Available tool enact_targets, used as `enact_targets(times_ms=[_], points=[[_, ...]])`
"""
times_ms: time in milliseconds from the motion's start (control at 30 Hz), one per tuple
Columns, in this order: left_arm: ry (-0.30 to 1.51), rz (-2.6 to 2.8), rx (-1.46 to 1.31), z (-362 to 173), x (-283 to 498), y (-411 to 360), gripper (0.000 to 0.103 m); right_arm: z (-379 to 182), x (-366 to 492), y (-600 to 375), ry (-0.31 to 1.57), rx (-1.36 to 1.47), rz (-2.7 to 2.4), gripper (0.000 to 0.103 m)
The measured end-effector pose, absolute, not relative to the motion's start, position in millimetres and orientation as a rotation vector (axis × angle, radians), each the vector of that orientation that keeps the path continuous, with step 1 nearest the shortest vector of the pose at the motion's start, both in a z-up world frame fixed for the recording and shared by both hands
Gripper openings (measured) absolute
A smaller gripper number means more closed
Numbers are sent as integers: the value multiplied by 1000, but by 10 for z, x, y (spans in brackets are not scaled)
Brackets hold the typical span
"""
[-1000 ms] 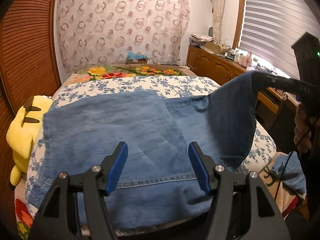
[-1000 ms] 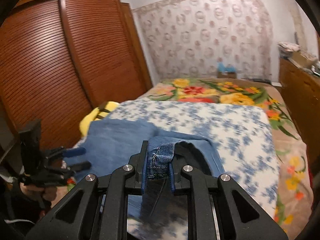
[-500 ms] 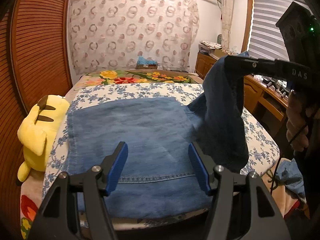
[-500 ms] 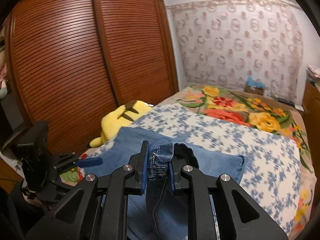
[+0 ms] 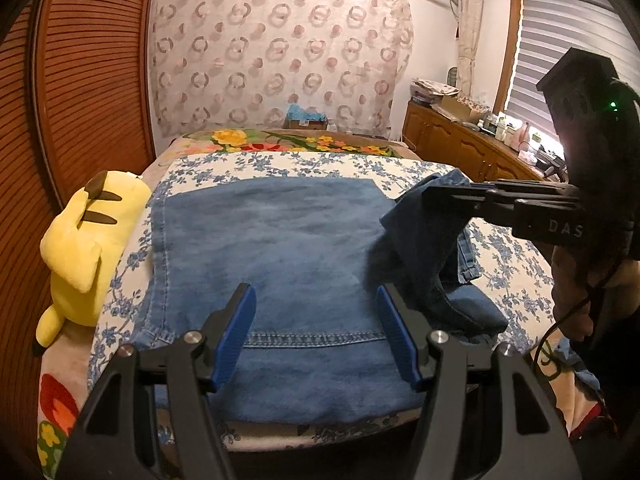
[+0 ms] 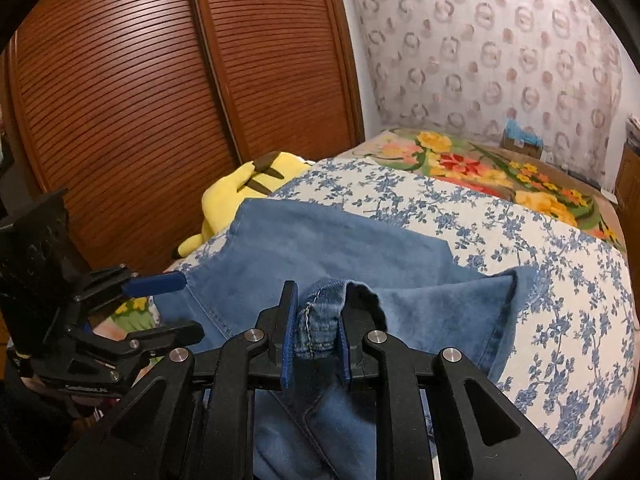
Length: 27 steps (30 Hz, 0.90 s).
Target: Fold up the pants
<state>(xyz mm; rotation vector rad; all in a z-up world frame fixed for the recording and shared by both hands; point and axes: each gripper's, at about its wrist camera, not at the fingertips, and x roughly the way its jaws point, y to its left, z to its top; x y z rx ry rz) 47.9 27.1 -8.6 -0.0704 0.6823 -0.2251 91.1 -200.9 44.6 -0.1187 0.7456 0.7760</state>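
The faded blue denim pants (image 5: 280, 248) lie folded flat on the bed (image 5: 516, 268), over its white sheet with blue flowers. The left tongs (image 5: 316, 332) hover above the near hem, blue pads spread wide and empty. The right tongs (image 6: 316, 336) have a bunched denim waistband edge between their pads, and their jaws are opening around it; that end of the pants hangs raised over the bed's right side. White letters "DAS" show on the right tool's black body in the left camera's view. A yellow plush toy (image 5: 88, 248) lies beside the pants.
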Motion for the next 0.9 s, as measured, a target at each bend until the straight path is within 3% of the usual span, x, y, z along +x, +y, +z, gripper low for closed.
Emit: enact_targets(times_ms=[133,200,500,900], points=[[688,-223,-78,-117,492,271,62,520,838,-2012,723,-127,792,44],[689,-224,-78,-121,499,273,62,602,779,-2065,690,-134,774,50],[691,-249,-60,-168,581,168,62,688,669,-2455,644,-144,669,51],[767,-263,-31,-466,780,32,62,191,830,-3011,755,-83,545,52]])
